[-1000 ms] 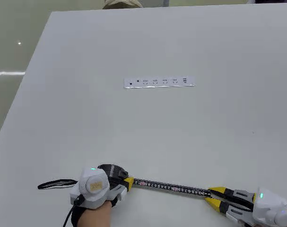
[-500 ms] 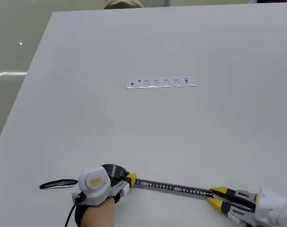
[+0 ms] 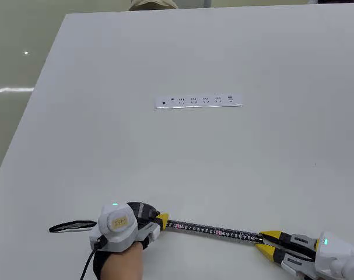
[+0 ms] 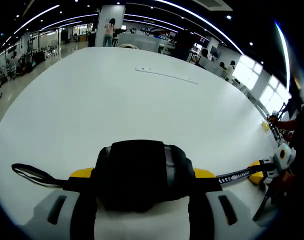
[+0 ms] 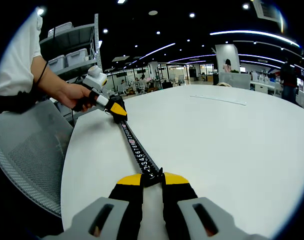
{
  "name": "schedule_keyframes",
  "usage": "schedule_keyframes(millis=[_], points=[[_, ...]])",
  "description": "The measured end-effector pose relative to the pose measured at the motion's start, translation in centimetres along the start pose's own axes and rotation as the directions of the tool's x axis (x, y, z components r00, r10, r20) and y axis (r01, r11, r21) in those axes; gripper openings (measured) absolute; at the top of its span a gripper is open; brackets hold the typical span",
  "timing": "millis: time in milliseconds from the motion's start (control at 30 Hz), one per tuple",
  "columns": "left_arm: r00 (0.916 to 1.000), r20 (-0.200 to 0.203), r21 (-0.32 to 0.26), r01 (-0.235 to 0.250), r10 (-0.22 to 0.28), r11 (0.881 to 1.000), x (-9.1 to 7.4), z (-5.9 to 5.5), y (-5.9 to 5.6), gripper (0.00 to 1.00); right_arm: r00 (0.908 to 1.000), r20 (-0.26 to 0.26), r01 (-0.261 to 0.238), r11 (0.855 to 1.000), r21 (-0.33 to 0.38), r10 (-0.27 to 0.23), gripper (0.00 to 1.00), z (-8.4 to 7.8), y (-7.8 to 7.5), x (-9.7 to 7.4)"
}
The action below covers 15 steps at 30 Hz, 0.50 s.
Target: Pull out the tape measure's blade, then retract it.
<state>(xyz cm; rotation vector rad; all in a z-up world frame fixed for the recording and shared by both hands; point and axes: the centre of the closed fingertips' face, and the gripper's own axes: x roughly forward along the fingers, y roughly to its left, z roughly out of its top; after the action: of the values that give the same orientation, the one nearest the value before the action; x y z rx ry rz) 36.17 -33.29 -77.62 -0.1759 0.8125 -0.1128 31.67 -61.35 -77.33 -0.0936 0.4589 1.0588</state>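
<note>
A black tape measure case (image 4: pixel 139 172) fills the jaws of my left gripper (image 3: pixel 156 221), which is shut on it at the table's near edge. Its wrist strap (image 3: pixel 69 226) trails left on the table. The black blade (image 3: pixel 214 231) with white numerals runs rightward from the case to my right gripper (image 3: pixel 263 240), which is shut on the blade's end. In the right gripper view the blade (image 5: pixel 136 149) stretches from my yellow-tipped jaws to the case (image 5: pixel 116 107) held by the left gripper (image 5: pixel 117 113). The left gripper view shows the blade (image 4: pixel 237 176) reaching the right gripper (image 4: pixel 256 171).
A white power strip (image 3: pixel 198 101) lies flat near the middle of the white table (image 3: pixel 188 157). The table's left edge drops to a shiny floor (image 3: pixel 13 76). A grey mesh chair (image 5: pixel 26 155) sits beside the table in the right gripper view.
The blade's drawn-out length and both grips look the same. The left gripper with the case has edged slightly right; most of the shift is camera movement.
</note>
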Motion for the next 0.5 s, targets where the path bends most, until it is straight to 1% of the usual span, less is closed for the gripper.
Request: schedule_keyframes(millis=[167,233,433,500], points=[[1.0000,0.000,0.002,-0.002,0.002,1.000,0.0,-0.1,0.0,0.72,1.0000,0.001,-0.007,1.000,0.006,0.007,0.13,0.0,0.1,0.1],[1.0000,-0.002,0.003,-0.003,0.003,1.000,0.0,-0.1,0.1,0.72,0.9998,-0.002,-0.019,1.000,-0.004,0.019,0.13,0.1,0.5,0.4],[1.0000,-0.004,0.005,-0.002,0.002,1.000,-0.1,-0.1,0.0,0.72,0.9996,0.000,-0.028,1.000,-0.009,0.028,0.13,0.4,0.8,1.4],[1.0000,-0.003,0.004,-0.002,0.002,1.000,-0.1,-0.1,0.0,0.72,0.9996,0.000,-0.030,1.000,-0.010,0.030,0.13,0.4,0.9,1.4]])
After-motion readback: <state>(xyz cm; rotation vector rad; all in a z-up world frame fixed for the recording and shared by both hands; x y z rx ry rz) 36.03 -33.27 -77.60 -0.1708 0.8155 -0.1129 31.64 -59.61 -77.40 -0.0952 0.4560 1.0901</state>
